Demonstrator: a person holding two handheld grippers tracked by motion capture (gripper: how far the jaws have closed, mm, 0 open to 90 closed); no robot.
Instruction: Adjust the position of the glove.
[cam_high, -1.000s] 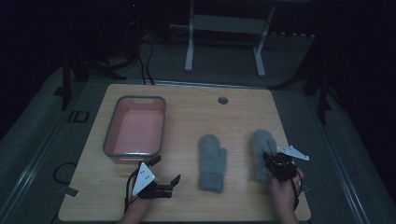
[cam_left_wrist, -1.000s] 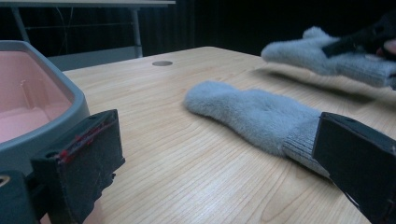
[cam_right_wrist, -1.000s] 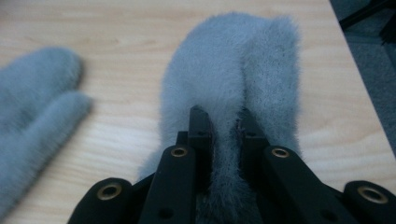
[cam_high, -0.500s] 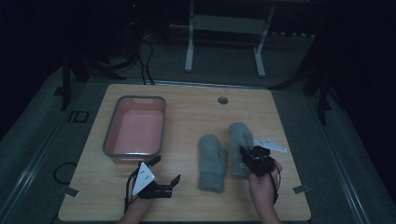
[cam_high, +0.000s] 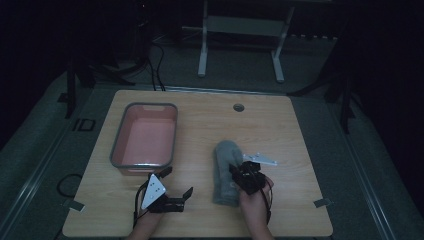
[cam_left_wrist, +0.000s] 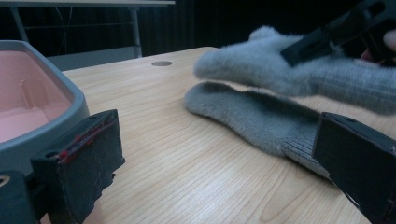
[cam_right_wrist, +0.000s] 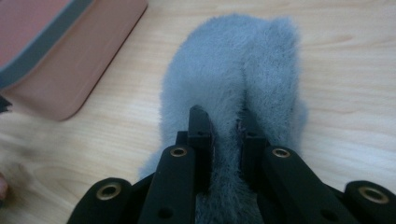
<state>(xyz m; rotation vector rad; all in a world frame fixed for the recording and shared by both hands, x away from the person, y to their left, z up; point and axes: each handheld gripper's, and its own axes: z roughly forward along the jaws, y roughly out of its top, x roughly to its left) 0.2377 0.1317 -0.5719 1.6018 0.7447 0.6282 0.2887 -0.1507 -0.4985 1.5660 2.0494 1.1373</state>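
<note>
1. The right gripper (cam_high: 248, 176) is clamped on the upper grey mitten (cam_right_wrist: 233, 84), carried just above the lower mitten (cam_left_wrist: 252, 116).
2. The lower mitten lies on the table (cam_high: 300, 130); its long axis runs 12 to 6 o'clock in the high view.
3. The left gripper (cam_high: 176, 187) rests with jaws apart and empty at 9 o'clock from the mittens.
4. The pink tray (cam_high: 120, 150) lies at 10 o'clock from the mittens, nearer the left gripper.

We see bare table (cam_high: 280, 125) along the far edge and right side, open for passage. The pink tray (cam_high: 145, 137) blocks the left half. Two grey mittens (cam_high: 226, 170) lie stacked in the middle, with the right gripper (cam_high: 240, 172) clamped on the upper one. The left gripper (cam_high: 177, 182) sits just below the tray.
</note>
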